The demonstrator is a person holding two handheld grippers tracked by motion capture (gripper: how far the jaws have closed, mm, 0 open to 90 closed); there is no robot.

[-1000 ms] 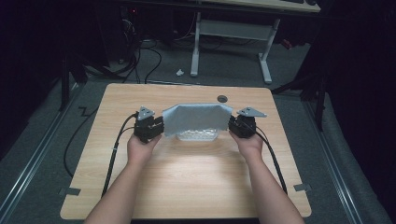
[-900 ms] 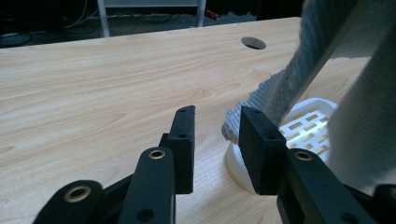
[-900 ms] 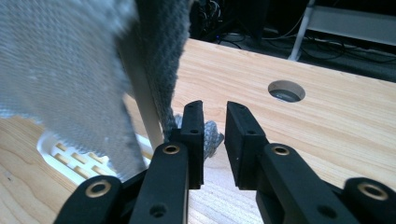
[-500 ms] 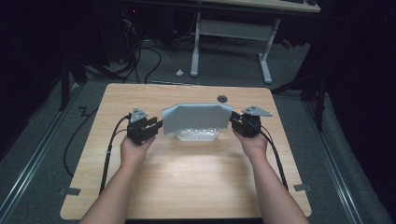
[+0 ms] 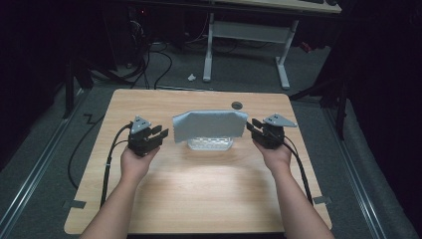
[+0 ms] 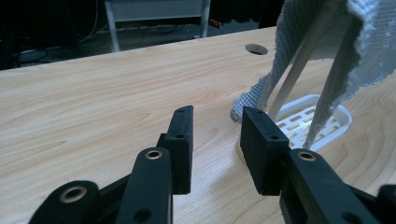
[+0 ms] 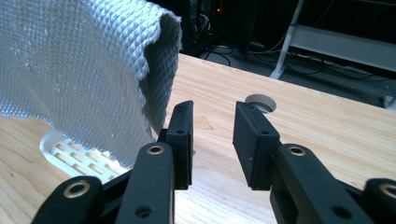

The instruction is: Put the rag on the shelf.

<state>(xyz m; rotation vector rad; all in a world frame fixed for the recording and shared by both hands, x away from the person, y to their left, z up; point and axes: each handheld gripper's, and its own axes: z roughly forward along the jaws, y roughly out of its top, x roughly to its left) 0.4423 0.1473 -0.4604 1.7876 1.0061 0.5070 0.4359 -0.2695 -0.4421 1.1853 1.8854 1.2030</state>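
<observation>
Now the left tool (image 5: 160, 133) sits just off the left edge of the grey cloth (image 5: 209, 125), its jaws parted with nothing between them and a bare gap of wood between it and the fabric. Broad open room lies from that tool out to the left edge of the surface (image 5: 199, 199) and down to the near edge. The cloth hangs over a white slotted rack (image 5: 210, 144) that stands toward the far middle of the surface, with a round cable hole (image 5: 237, 105) behind it near the far edge. Just beside the cloth's right edge, the right tool (image 5: 252, 127) is likewise released and holds nothing. No writing or label can be read anywhere.
</observation>
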